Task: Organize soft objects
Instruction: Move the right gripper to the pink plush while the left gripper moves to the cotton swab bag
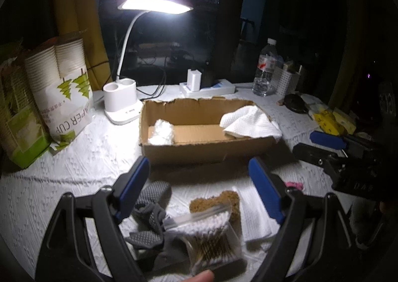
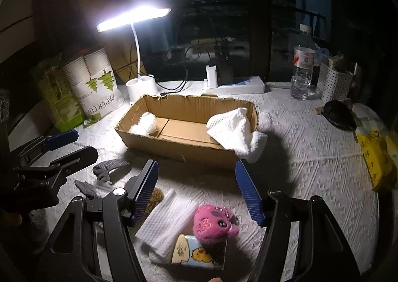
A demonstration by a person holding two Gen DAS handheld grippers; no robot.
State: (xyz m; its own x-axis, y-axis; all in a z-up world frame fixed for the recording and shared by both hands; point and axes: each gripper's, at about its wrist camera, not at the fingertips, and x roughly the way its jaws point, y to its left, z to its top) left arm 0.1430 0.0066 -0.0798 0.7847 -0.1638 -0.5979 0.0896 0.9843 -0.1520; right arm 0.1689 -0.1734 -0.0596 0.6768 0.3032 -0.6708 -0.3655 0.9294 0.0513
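Observation:
An open cardboard box (image 1: 189,150) (image 2: 179,150) stands mid-table. Inside lie a fluffy white ball (image 1: 161,131) (image 2: 144,124) at its left end and a white cloth (image 1: 250,122) (image 2: 233,129) draped over its right end. My left gripper (image 1: 199,170) is open and empty above a grey sock (image 1: 151,197), a brown sponge (image 1: 227,201) and a clear box of cotton swabs (image 1: 211,239). My right gripper (image 2: 196,175) is open and empty above a pink plush toy (image 2: 214,222), a tissue pack (image 2: 199,253) and a folded white towel (image 2: 164,219).
A lit desk lamp (image 1: 124,105) and paper-cup packs (image 1: 62,88) stand at the back left. A power strip (image 1: 209,88), a water bottle (image 1: 266,70) and a white basket (image 1: 288,80) stand behind the box. Yellow packets (image 2: 375,152) lie at the right.

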